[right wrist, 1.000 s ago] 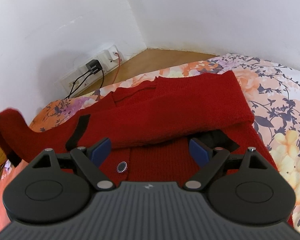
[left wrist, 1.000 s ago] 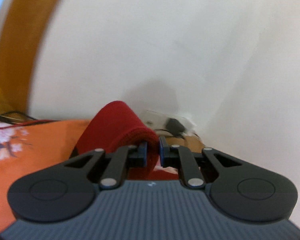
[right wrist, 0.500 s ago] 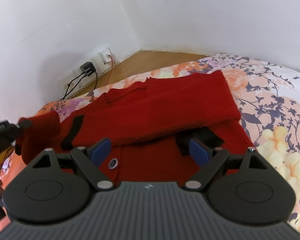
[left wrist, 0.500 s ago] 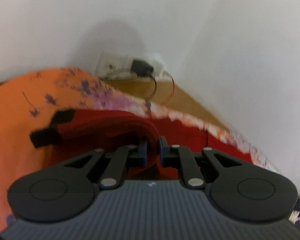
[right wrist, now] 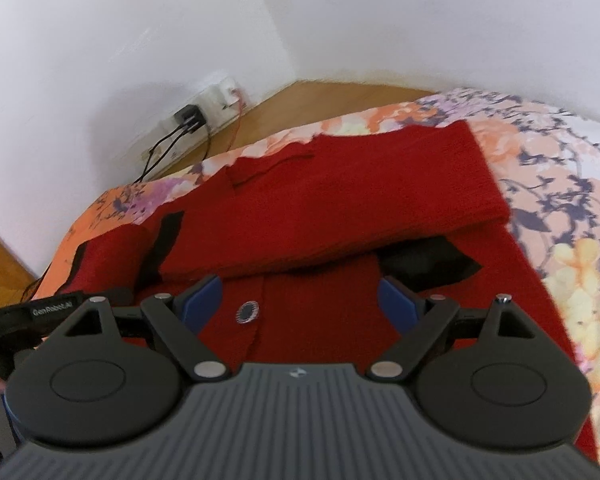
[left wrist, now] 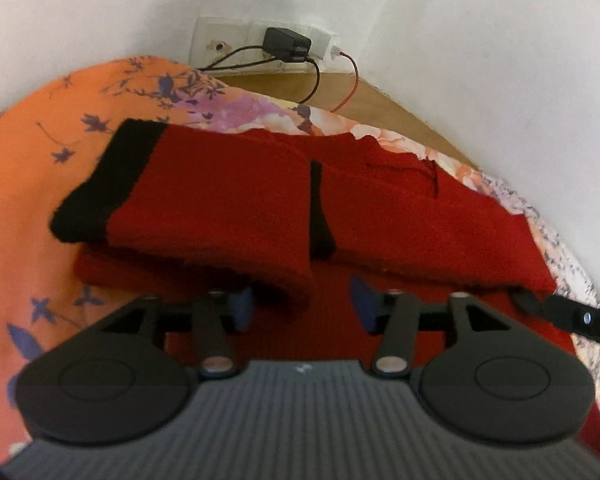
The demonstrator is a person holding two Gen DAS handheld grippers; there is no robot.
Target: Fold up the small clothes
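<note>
A small red knit cardigan (right wrist: 340, 208) with black cuffs and a dark button (right wrist: 247, 312) lies on a floral bedspread (right wrist: 560, 216). Both sleeves are folded across its front. In the left wrist view the left sleeve (left wrist: 212, 208) with its black cuff (left wrist: 100, 184) lies flat across the body. My left gripper (left wrist: 300, 304) is open and empty just behind that sleeve's fold. My right gripper (right wrist: 300, 300) is open and empty, hovering over the cardigan's button placket. The left gripper's body also shows in the right wrist view (right wrist: 52, 308) at the left edge.
White walls meet in a corner behind the bed. A wall socket strip (left wrist: 260, 44) with a black charger and cables sits low on the wall, also seen in the right wrist view (right wrist: 204, 108). A strip of wooden floor (right wrist: 332, 100) runs between bed and wall.
My left gripper carried the left sleeve over the cardigan, laid it across the body, then opened and let it go. My right gripper stayed open and shifted slightly.
</note>
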